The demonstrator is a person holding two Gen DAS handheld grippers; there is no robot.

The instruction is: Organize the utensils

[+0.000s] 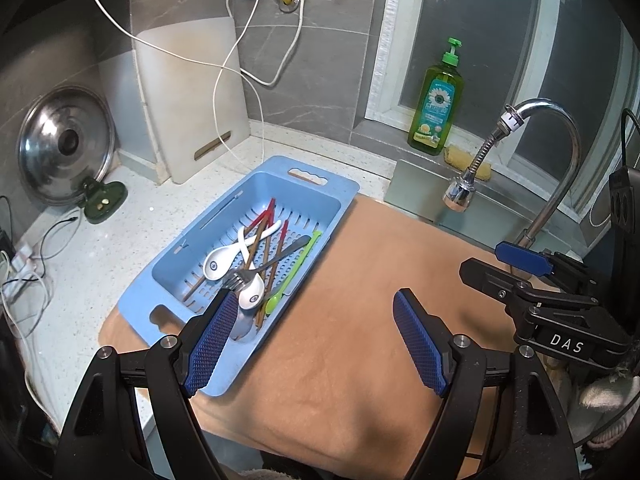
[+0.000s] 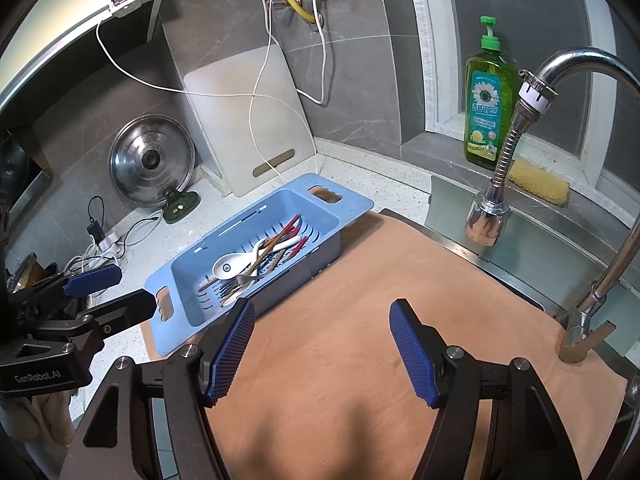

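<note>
Far off to the left of my left gripper [image 1: 316, 340], a steel pot lid [image 1: 66, 146] leans against the wall, with a white cutting board [image 1: 192, 96] propped upright just to its right. Ahead of my left finger sits the blue drain basket [image 1: 188, 248], one end on the white counter [image 1: 92, 248] and the other on the tan mat [image 1: 360, 320]. The utensils are piled inside it: two white ceramic spoons [image 1: 218, 262], a metal fork [image 1: 240, 278], a green spoon [image 1: 292, 276] along the right wall, and several brown chopsticks with red ends [image 1: 266, 220] crossing one another. My left gripper hangs with its blue pads spread wide and nothing between them; its left pad overlaps the near corner of the basket in view, and I cannot tell whether it touches.

My right gripper [image 2: 322, 350] is also spread apart and empty, over bare mat, with the basket ahead and to its left. Further right and beyond it, a green dish soap bottle [image 2: 486, 108] stands on the window ledge beside a yellow sponge [image 2: 538, 182], and the chrome faucet [image 2: 576, 76] arches over on the right.
</note>
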